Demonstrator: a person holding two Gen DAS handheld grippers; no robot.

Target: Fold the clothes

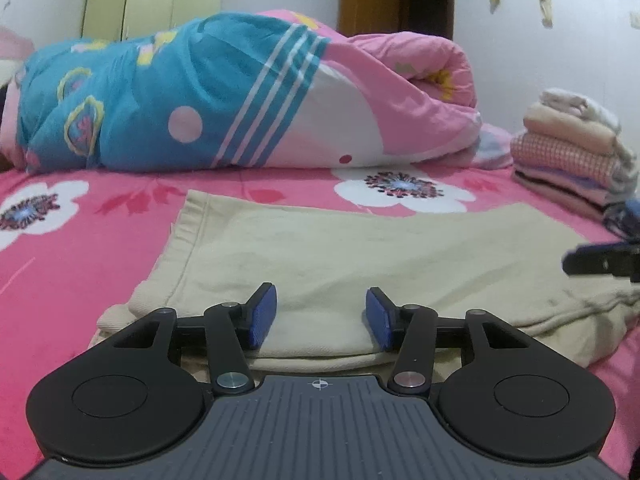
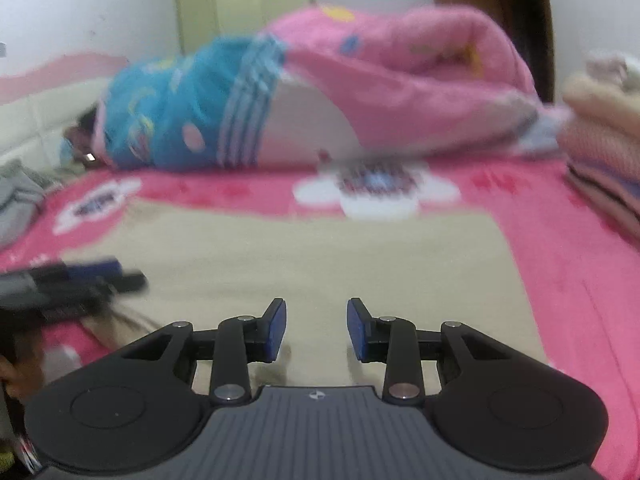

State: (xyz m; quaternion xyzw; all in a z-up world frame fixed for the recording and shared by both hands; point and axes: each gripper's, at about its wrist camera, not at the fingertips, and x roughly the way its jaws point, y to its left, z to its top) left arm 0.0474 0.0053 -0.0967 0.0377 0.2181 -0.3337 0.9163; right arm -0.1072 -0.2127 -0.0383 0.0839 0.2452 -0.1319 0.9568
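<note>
Cloth first, left wrist view: beige garment [image 1: 360, 256] lies flat on pink flowered bedsheet [image 1: 80, 280], soft knit w/ ribbed hem at 9 o'clock side and doubled layers at near edge. Left gripper [image 1: 321, 316] sits low over that near edge, blue ribbed pads [image 1: 264, 316] roughly half apart, nothing pinched betw. them; fabric lies under the gap. Rolled quilt [image 1: 200, 92], blue/pink, puffy, blocks the far side at 12. Stack of folded clothes [image 1: 572, 148] at 2, checked and plain layers. Right gripper's dark tip pokes in at 3.

Right wrist view, blurred: same garment [image 2: 320, 260] fills centre. Right gripper [image 2: 316, 330] over it, jaws part open, empty. Left gripper [image 2: 80, 280] enters at 9, lying on the cloth edge. Quilt [image 2: 320, 92] at 12, folded stack [image 2: 600, 140] at 2, grey crumpled cloth [image 2: 20, 200] at 9–10.
</note>
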